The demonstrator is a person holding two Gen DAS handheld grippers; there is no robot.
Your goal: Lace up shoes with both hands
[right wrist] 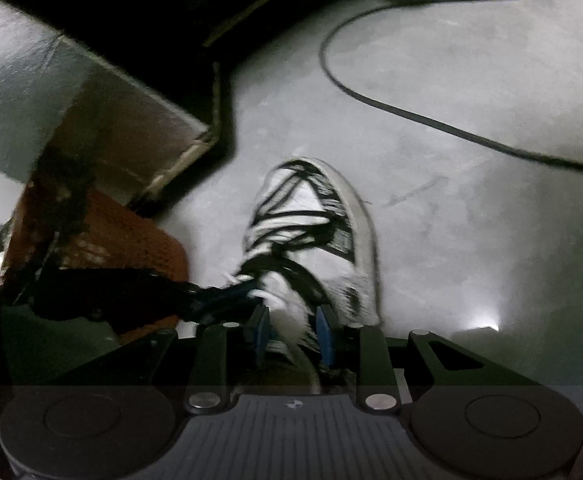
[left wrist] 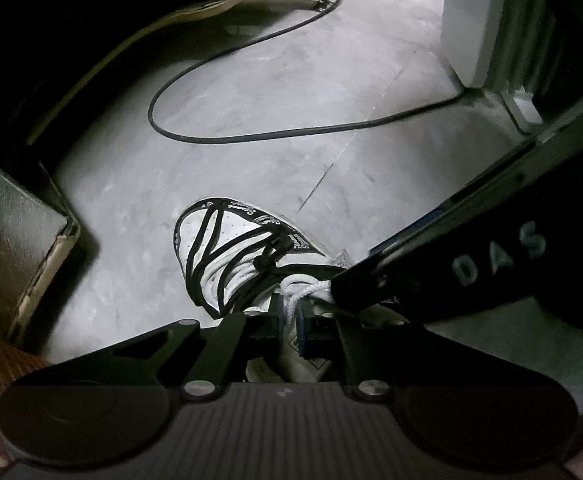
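A white shoe (left wrist: 227, 256) with black straps stands on the grey floor, toe pointing away; the right wrist view shows the shoe (right wrist: 343, 216) blurred. Its white lace (left wrist: 299, 290) bunches in a tangle at the shoe's opening. My left gripper (left wrist: 290, 312) is shut on a strand of that lace, the blue pads nearly together. My right gripper (left wrist: 341, 292) comes in from the right, its black tip against the tangle. In its own view the right gripper (right wrist: 291, 320) stands open, with the lace (right wrist: 287, 312) loose between the blue pads. The left gripper (right wrist: 247, 294) reaches in from the left.
A black cable (left wrist: 251, 138) loops over the floor beyond the shoe. A white box (left wrist: 479, 28) stands at the far right, and a grey panel (left wrist: 11, 240) on the left. An orange mesh object (right wrist: 131, 240) lies close to the shoe's left side.
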